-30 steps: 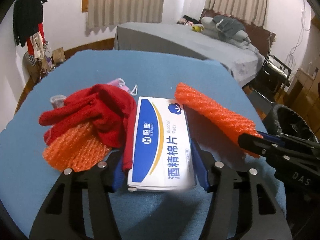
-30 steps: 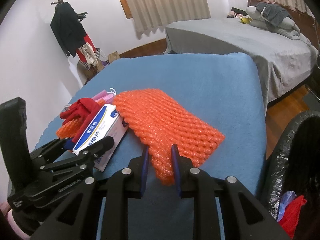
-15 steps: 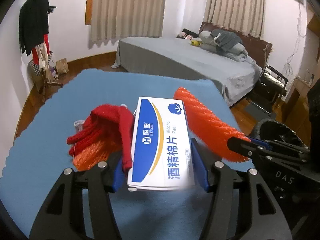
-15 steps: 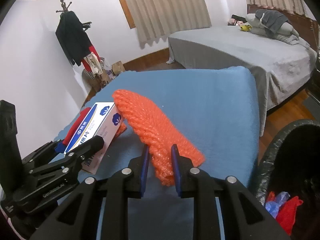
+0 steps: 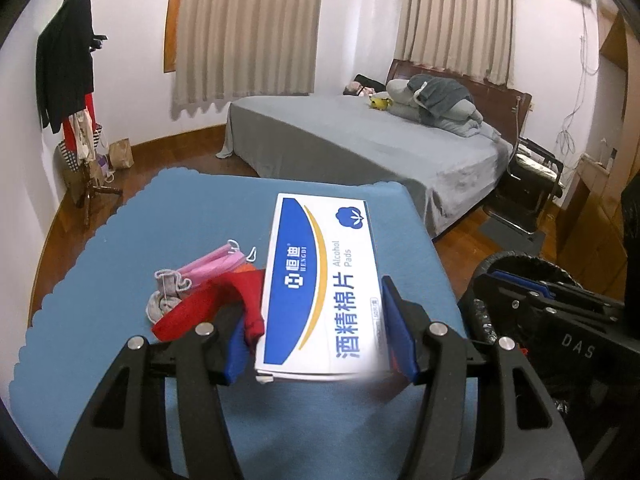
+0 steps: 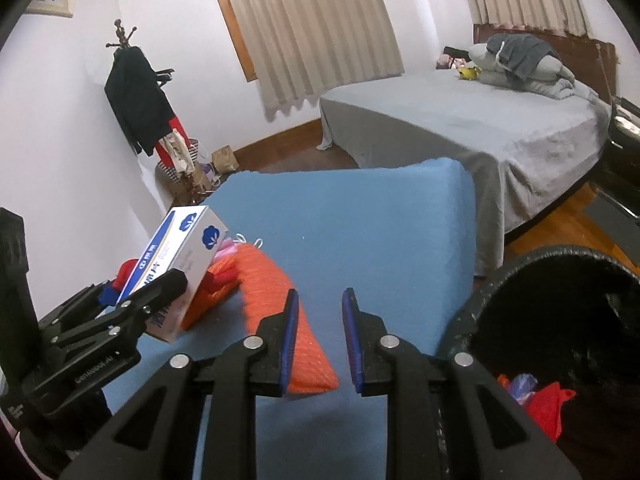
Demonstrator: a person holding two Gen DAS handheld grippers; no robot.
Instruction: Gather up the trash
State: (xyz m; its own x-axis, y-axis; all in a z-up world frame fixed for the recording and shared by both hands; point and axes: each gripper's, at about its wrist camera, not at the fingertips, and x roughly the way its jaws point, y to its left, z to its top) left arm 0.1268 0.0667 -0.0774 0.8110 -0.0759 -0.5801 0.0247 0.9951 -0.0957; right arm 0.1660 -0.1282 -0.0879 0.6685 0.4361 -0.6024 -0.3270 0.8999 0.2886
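The left gripper [image 5: 316,344] is clamping the alcohol pad box [image 5: 320,280] by its two long sides near the close end, holding it lifted and tilted above the near part of the blue table [image 5: 192,208]; being stiff, light cardboard, it is likely taking a firm squeeze there without crushing, though its glossy faces could be slipping if the hold were loosened. The right gripper [image 6: 318,344] is standing with its fingers parted and gripping nothing, and the orange foam net [image 6: 280,308] is lying loose just to the left of the left finger near the table's near right edge; soft, springy and very light, the net is probably best being pinched at one end, where it compresses easily. Beside the table's right edge the black trash bin [image 6: 560,320] is sitting with red and bluish scraps already inside. Further along, toward the table's left side, the red cloth [image 5: 216,304], a grey mask [image 5: 166,296] and a pink mask [image 5: 212,268] are lying together. Compared with half a second ago, the right gripper is no longer pinching the net, having let it go short of the bin, and the box is being carried higher.
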